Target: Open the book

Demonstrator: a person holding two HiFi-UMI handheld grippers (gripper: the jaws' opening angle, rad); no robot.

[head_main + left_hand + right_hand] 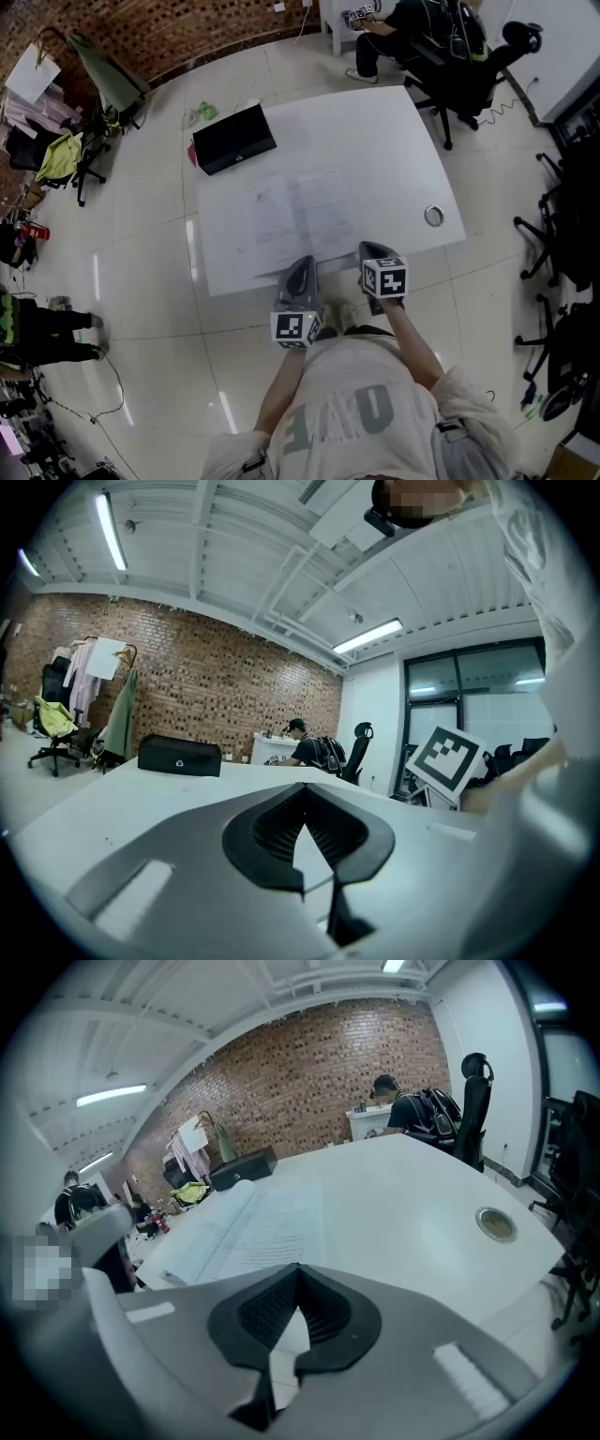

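Left gripper (304,264) and right gripper (367,249) both fully closed with nothing visible between the jaws, held side by side, left nearly level and right pitched downward, tips at the near edge of the book (300,211) lying open and flat on the white table (394,141).

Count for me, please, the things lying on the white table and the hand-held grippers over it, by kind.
open book: 1
black case: 1
hand-held gripper: 2, the left hand-held gripper and the right hand-held gripper
Total: 4
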